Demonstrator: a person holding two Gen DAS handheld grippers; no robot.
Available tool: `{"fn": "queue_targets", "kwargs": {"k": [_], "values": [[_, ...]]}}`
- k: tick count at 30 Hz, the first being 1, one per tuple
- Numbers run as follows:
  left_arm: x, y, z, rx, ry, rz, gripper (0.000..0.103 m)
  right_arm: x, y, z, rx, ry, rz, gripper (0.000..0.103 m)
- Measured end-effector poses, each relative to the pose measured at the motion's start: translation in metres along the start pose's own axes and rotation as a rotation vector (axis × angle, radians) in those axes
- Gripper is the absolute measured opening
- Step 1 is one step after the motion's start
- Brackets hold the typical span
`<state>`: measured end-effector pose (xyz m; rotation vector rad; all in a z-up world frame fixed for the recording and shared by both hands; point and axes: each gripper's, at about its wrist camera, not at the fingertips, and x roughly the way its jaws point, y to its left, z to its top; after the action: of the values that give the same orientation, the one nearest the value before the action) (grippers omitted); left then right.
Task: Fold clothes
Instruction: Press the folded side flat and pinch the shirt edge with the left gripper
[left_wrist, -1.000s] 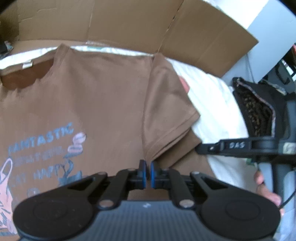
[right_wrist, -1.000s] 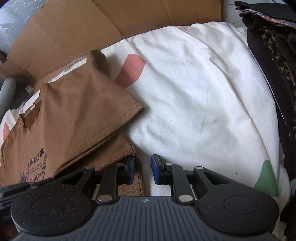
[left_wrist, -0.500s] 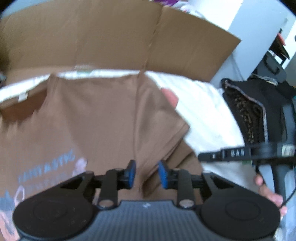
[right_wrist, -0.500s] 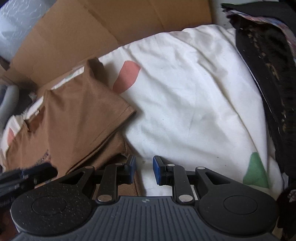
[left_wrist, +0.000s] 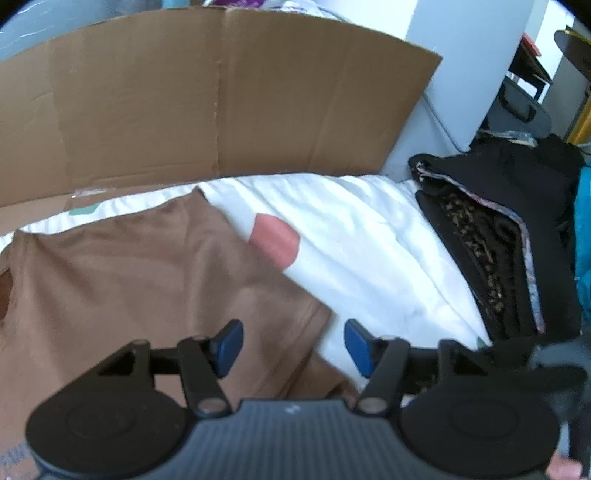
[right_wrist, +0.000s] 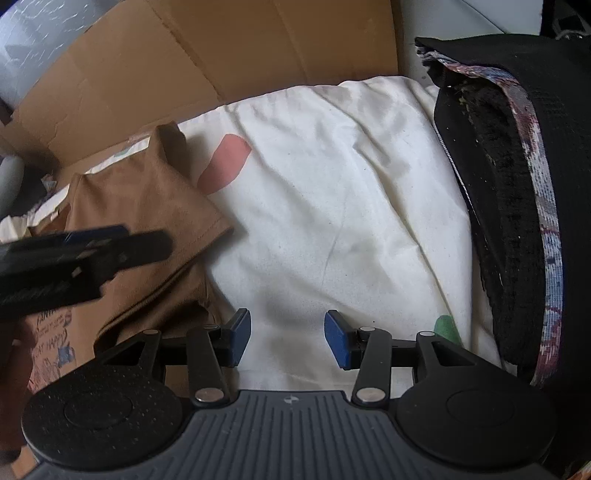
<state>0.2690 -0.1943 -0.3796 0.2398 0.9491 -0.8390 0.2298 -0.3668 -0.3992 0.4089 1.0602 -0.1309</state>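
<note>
Both grippers have let go and opened up since a second ago: left gripper (left_wrist: 293, 347) sits wide over the brown t-shirt (left_wrist: 147, 280), holding nothing, and right gripper (right_wrist: 288, 338) gapes wide over the white bedding (right_wrist: 332, 221). Shirt lies flat with its sleeve (right_wrist: 177, 199) folded in. Risk: a careless pad snagging that sleeve and flipping it back.

Both the left gripper (left_wrist: 293, 347) and the right gripper (right_wrist: 288, 339) are matte black, with blue-padded fingers (left_wrist: 229, 345) (right_wrist: 337, 344), silver pivot screws, two round discs flanking a ribbed grey plate, and a small white mark. Bare skin shows bottom right in the left view.
</note>
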Motion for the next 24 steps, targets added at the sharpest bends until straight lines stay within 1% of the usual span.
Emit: {"fn": "queue_targets", "kwargs": {"k": [5, 7, 9, 10, 11, 13, 15, 16, 17, 24], "values": [[0.017, -0.011, 0.007, 0.031, 0.019, -0.003, 0.063, -0.002, -0.006, -0.004, 0.014, 0.023, 0.018, 0.052], [0.022, -0.015, 0.010, 0.032, 0.016, -0.005, 0.063, -0.003, -0.009, -0.006, 0.022, 0.027, 0.018, 0.057], [0.028, -0.019, 0.013, 0.038, 0.018, -0.010, 0.061, -0.004, -0.012, -0.007, 0.037, 0.028, 0.019, 0.057], [0.032, -0.022, 0.013, 0.045, 0.022, -0.008, 0.057, -0.005, -0.014, -0.008, 0.039, 0.029, 0.018, 0.057], [0.036, -0.024, 0.013, 0.053, 0.027, -0.005, 0.050, -0.006, -0.016, -0.009, 0.041, 0.030, 0.017, 0.057], [0.044, -0.027, 0.012, 0.056, 0.044, 0.003, 0.045, -0.007, -0.018, -0.010, 0.039, 0.030, 0.010, 0.057], [0.052, -0.026, 0.008, 0.051, 0.067, 0.024, 0.039, -0.008, -0.020, -0.010, 0.041, 0.031, 0.009, 0.057], [0.056, -0.026, 0.007, 0.050, 0.074, 0.040, 0.031, -0.008, -0.021, -0.010, 0.045, 0.030, 0.010, 0.057], [0.058, -0.025, 0.005, 0.050, 0.075, 0.052, 0.027, -0.008, -0.021, -0.010, 0.046, 0.030, 0.009, 0.057], [0.064, -0.027, 0.006, 0.066, 0.083, 0.089, 0.028, -0.007, -0.017, -0.011, 0.028, 0.031, -0.009, 0.057]]}}
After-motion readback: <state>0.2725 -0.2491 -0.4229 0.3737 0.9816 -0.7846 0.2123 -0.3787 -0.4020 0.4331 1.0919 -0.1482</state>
